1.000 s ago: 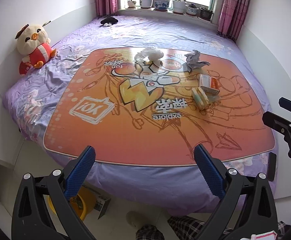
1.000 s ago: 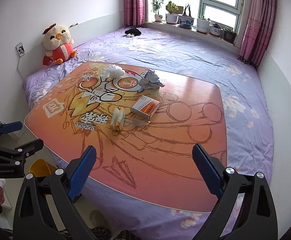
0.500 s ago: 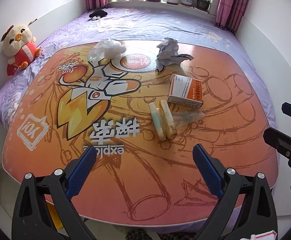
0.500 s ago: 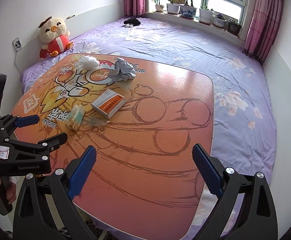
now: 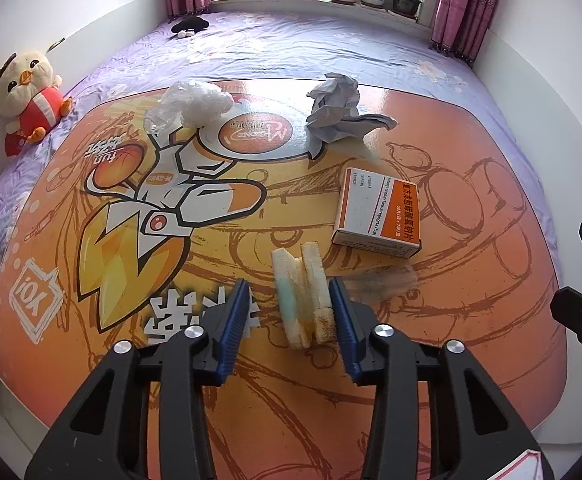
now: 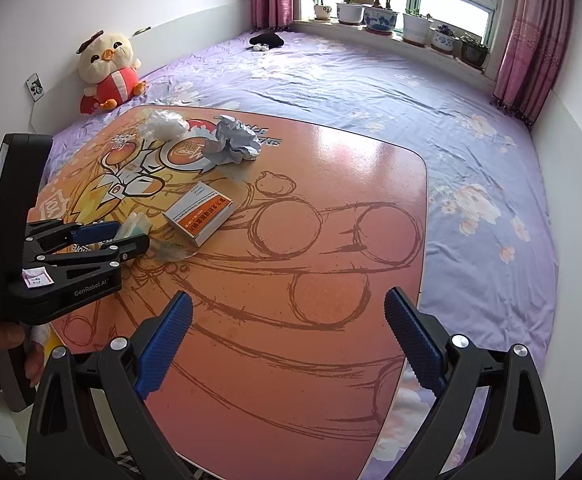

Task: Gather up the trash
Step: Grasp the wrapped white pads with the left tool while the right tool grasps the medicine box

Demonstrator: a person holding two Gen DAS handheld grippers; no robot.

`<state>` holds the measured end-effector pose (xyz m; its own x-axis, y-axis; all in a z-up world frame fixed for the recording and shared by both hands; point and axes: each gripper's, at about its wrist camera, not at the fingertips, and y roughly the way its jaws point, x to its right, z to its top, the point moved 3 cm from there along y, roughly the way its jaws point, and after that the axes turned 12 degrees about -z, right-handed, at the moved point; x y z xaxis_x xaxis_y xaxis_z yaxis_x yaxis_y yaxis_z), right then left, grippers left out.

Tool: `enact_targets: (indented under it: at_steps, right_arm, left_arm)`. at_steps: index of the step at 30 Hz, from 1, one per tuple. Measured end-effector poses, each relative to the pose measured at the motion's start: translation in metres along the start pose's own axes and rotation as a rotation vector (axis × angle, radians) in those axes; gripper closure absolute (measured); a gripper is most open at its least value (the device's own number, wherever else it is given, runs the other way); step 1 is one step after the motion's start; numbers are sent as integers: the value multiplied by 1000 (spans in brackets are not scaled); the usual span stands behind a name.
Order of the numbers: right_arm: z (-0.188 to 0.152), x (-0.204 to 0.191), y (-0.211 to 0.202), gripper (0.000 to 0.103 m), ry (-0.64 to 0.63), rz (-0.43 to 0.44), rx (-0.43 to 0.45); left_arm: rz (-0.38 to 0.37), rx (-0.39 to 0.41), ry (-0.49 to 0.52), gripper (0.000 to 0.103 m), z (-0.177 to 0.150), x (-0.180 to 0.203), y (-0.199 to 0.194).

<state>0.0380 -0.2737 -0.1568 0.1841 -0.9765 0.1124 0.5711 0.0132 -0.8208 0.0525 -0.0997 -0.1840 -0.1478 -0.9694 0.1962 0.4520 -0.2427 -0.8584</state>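
My left gripper [image 5: 289, 312] is closing around two foam pieces [image 5: 303, 292], its left pad not yet touching; their near ends are hidden. My right gripper [image 6: 287, 344] is spread, empty.

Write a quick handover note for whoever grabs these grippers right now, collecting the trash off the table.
Left gripper: jaws closing around the foam scraps near the table's front edge; the right pad looks to be touching, the left is not yet, so no grip so far.
Right gripper: open, empty, above bare table.
Still on the table: box just beyond the foam, crumpled paper and plastic bag at the far side.
Done: nothing visibly collected.
Left: finish the foam grip, then take the box, paper and bag. No bin is in view.
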Motion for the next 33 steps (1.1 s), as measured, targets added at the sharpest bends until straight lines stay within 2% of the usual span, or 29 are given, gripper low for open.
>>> enact_targets:
  at_steps: [1,2,13,18,19,20,22,28,33]
  right_arm:
    - [1,-1,1,7,-1,5,-1]
    - [2,-2,3,7,-4,9,-3]
    - [18,-51,31,7,-136,85,9]
    - [26,-66,44,7,-172,106,12]
    - [27,-66,46,7,-173,111,10]
    - [28,-67,48,7,-172,115,9]
    - [27,-68,51,7,-173,118,5]
    - [27,-67,61,7,-182,119,-5]
    - [35,-71,71,7,-191,119,0]
  left_arm:
    - [6,1,-4,74,0,-2,-1]
    - [13,3,-12,74,0,-6,-3]
    - [120,30,-88,74,-3,-79,-25]
    - [118,31,-133,75,-4,-101,-29]
    - [113,39,-138,69,-7,-102,-32]
    - [112,51,-143,52,-7,-101,-34]
    - [117,82,-142,36,-8,-96,-39]
    - [106,65,-137,34,-9,-89,-30]
    - [112,59,-141,26,-8,-97,-25]
